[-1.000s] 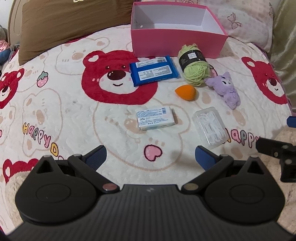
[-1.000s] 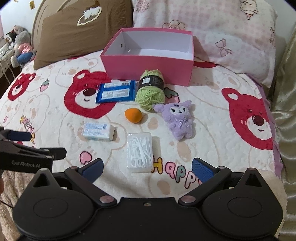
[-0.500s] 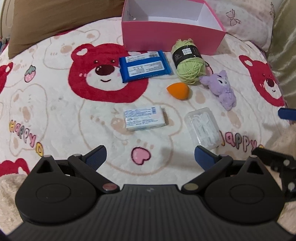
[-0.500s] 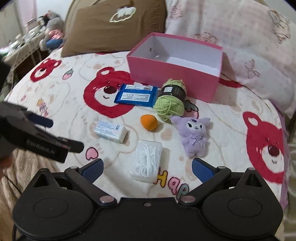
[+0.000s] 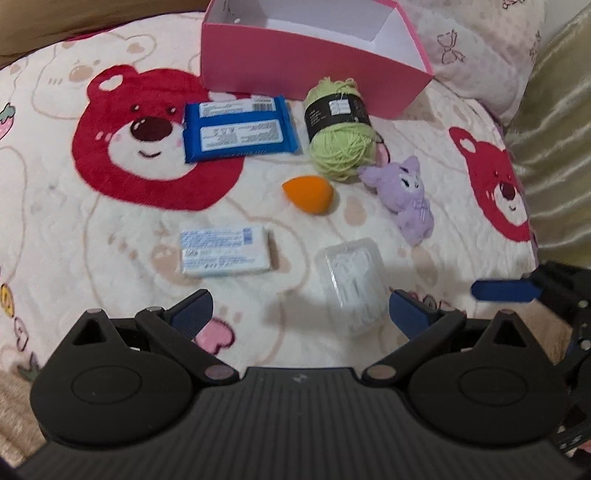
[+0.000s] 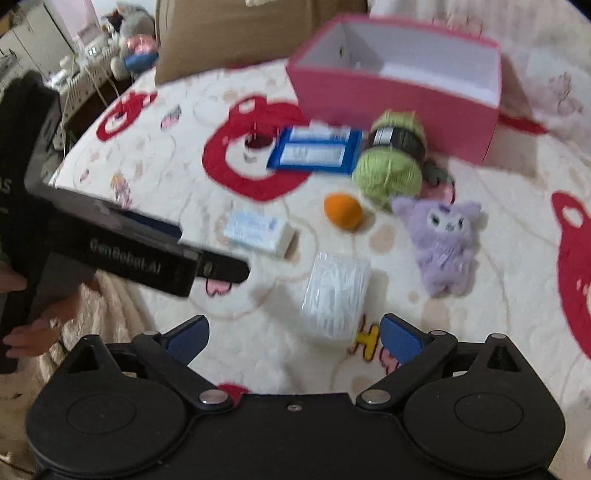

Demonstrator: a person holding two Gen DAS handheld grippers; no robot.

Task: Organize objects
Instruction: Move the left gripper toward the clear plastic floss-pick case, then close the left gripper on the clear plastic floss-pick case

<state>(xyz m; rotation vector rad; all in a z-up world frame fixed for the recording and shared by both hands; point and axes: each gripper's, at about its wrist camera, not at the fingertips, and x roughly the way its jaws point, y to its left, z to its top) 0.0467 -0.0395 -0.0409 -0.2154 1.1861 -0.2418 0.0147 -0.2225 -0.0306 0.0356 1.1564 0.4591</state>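
An open pink box [image 5: 295,62] [image 6: 388,99] stands at the far side of the bear blanket. In front of it lie a blue wipes pack [image 5: 238,129] [image 6: 317,149], a green yarn ball [image 5: 340,129] [image 6: 391,162], an orange sponge [image 5: 308,194] [image 6: 341,212], a purple plush [image 5: 406,199] [image 6: 445,240], a white soap packet [image 5: 223,251] [image 6: 258,230] and a clear box of floss picks [image 5: 352,280] [image 6: 336,295]. My left gripper [image 5: 299,314] is open and empty, just short of the soap and floss box. My right gripper [image 6: 293,334] is open and empty, just short of the floss box.
A brown pillow [image 6: 229,33] and a pink-patterned pillow [image 5: 480,48] lie behind the box. A gold curtain [image 5: 554,129] hangs at the right. The left gripper's body [image 6: 122,240] crosses the right wrist view's left side. Shelves with toys [image 6: 92,48] stand far left.
Both grippers have moved forward and lower over the blanket toward the objects. The left gripper's body now reaches further into the right wrist view. Both stay open.
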